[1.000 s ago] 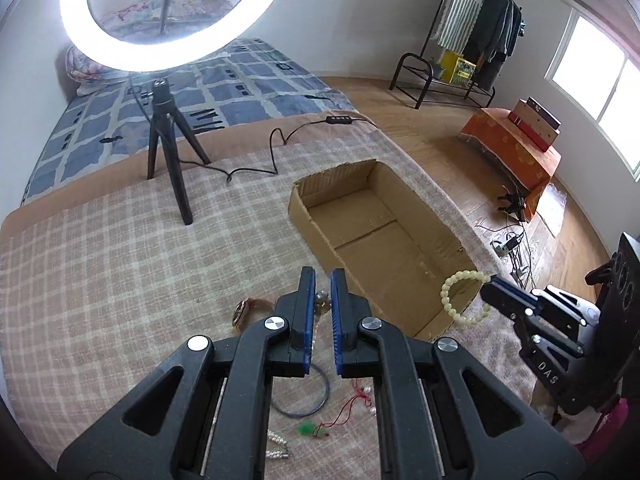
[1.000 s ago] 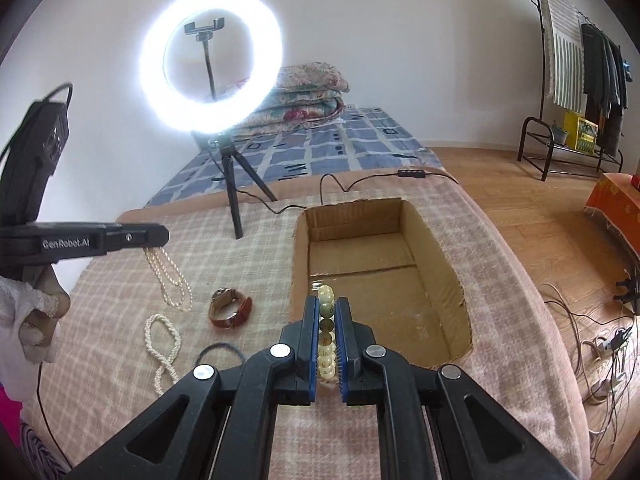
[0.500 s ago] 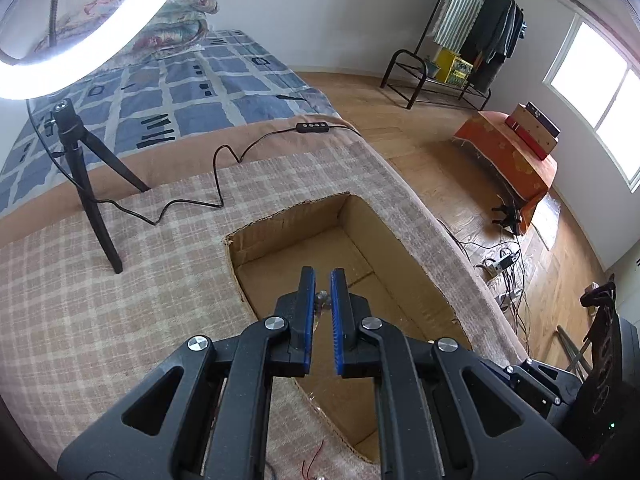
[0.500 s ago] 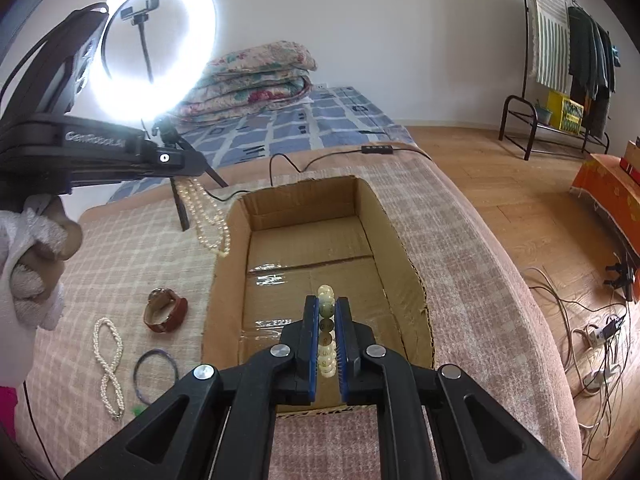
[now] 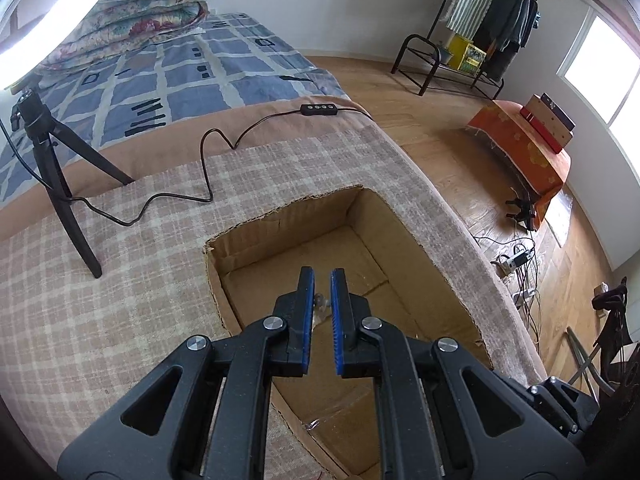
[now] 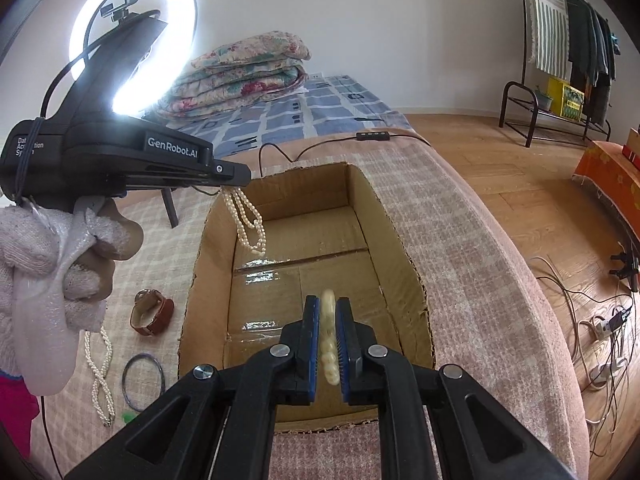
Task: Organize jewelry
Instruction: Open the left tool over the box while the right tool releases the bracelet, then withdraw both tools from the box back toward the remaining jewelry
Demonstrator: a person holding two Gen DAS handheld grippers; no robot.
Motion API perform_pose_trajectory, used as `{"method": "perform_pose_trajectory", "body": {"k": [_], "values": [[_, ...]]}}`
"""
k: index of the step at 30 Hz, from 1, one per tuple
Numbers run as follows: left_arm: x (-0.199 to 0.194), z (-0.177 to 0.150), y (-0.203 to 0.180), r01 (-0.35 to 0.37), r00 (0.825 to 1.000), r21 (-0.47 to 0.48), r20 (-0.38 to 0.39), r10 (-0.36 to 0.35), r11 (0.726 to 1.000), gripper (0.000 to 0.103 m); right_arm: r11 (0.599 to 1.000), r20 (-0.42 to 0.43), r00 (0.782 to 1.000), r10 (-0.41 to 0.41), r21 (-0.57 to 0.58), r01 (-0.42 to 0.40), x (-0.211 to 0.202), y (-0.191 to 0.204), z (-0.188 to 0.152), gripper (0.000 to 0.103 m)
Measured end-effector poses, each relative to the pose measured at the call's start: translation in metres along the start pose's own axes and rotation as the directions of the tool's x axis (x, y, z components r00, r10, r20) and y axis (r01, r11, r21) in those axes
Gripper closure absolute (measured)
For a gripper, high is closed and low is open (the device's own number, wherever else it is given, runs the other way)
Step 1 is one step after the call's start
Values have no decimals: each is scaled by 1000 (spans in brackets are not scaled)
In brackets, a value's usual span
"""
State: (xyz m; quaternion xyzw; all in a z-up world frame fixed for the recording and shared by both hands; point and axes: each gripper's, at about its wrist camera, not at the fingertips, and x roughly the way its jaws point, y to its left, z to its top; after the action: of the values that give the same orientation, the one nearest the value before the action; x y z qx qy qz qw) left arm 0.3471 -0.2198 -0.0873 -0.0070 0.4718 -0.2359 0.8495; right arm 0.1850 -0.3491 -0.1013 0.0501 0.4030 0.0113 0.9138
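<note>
My right claw is opening around the bracelet, straight above the box floor, while my left claw pinches the pearls over its far-left corner.

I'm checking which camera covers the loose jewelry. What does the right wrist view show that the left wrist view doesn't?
Only the right wrist view shows the pearl necklace hanging from the left gripper over the box, the pale bead bracelet between the opening fingers of the right gripper, and the watch, second pearl strand and dark bangle on the blanket.

Only the left wrist view shows the window.

Both show the cardboard box, tripod and clothes rack.
</note>
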Motion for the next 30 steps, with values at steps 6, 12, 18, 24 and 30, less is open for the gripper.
{"method": "perform_pose_trajectory", "body": {"k": [6, 12, 18, 24, 30], "values": [[-12, -1, 2, -35, 999, 17, 25, 34, 999, 60, 1000, 34, 999, -7, -18, 7, -9, 5, 0, 37], [-26, -3, -3, -60, 997, 47, 47, 57, 997, 47, 998, 64, 997, -33, -58, 36, -17, 15, 0, 9], [-42, -3, -4, -71, 995, 40, 78, 67, 997, 26, 995, 70, 996, -57, -72, 62, -24, 21, 2, 0], [-61, -9, 0, -98, 992, 50, 91, 93, 994, 26, 994, 89, 994, -64, -79, 71, -35, 23, 1, 0], [-90, -18, 16, -127, 986, 37, 117, 122, 991, 26, 995, 123, 991, -47, -84, 57, -47, 28, 0, 0]]}}
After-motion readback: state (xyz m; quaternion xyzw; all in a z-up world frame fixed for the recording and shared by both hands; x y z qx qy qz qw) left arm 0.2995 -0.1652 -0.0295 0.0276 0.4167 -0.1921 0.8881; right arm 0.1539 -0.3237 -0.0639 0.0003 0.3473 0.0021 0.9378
